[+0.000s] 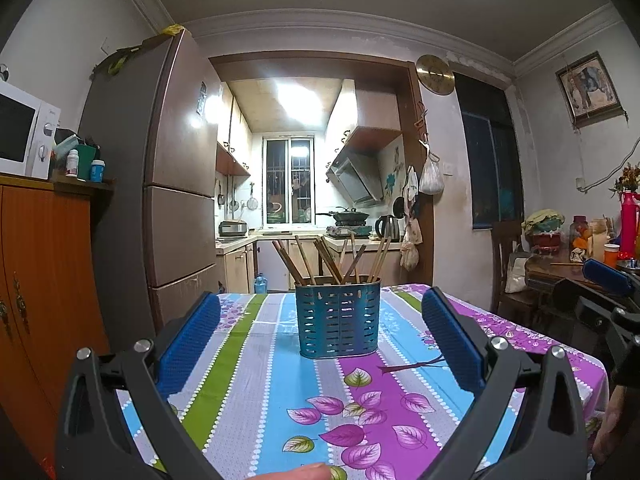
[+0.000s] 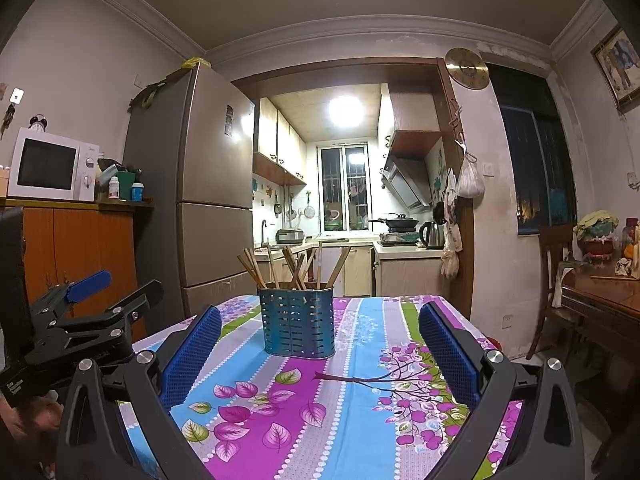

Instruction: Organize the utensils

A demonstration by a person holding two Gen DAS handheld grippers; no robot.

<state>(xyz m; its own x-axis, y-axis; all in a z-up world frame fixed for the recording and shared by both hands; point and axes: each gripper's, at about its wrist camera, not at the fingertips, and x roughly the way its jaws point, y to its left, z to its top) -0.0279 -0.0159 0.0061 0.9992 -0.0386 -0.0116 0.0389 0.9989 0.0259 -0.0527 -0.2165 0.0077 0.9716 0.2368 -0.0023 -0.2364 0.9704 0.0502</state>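
The left gripper (image 1: pixel 320 332) hovers wide apart and empty, with the blue slotted holder (image 1: pixel 338 316) straight ahead between its pads, standing on the floral tablecloth (image 1: pixel 280 380). The wooden chopsticks (image 1: pixel 332 260) stand nearly upright in the holder, fanning outward. The right gripper (image 2: pixel 320 344), equally spread and holding nothing, sees the holder slightly left of centre, so the left looks better aligned. No writing is legible.

Left tool (image 1: pixel 320 340), right tool (image 2: pixel 320 350): black angular frames, silver screws, blue textured pads (image 2: pixel 448 356), possibly rubber.
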